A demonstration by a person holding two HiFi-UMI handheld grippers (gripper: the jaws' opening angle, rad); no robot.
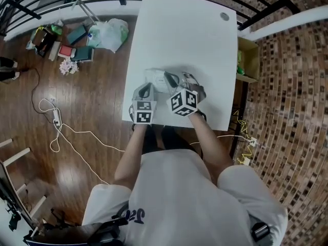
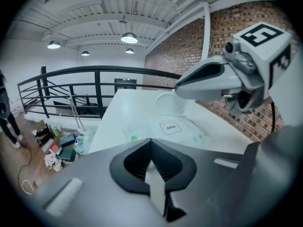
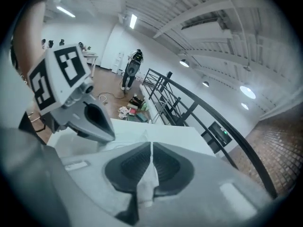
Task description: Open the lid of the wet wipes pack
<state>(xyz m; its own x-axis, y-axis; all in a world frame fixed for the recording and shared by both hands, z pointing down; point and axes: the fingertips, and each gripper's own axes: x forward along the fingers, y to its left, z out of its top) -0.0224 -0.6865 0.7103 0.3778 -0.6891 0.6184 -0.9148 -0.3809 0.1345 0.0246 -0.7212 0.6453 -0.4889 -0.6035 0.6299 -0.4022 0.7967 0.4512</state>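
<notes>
The wet wipes pack [image 1: 156, 77] lies flat near the front edge of the white table [image 1: 184, 29]. In the left gripper view it stretches ahead, with an "OPEN" label [image 2: 170, 126] and a white rounded lid [image 2: 168, 103] beyond it. I cannot tell how far the lid stands up. My left gripper [image 1: 146, 87] [image 2: 151, 143] is shut at the pack's near end, with a thin white strip between its pads. My right gripper [image 1: 171, 79] [image 2: 179, 85] hangs above the lid, clear of the pack. Its jaws [image 3: 151, 145] are shut and I see no object held.
A round grey grommet [image 1: 224, 16] sits at the table's far right. Bags and books [image 1: 77, 40] and a white cable [image 1: 56, 124] lie on the wooden floor to the left. A cardboard box [image 1: 248, 60] stands right of the table. A black railing runs behind it.
</notes>
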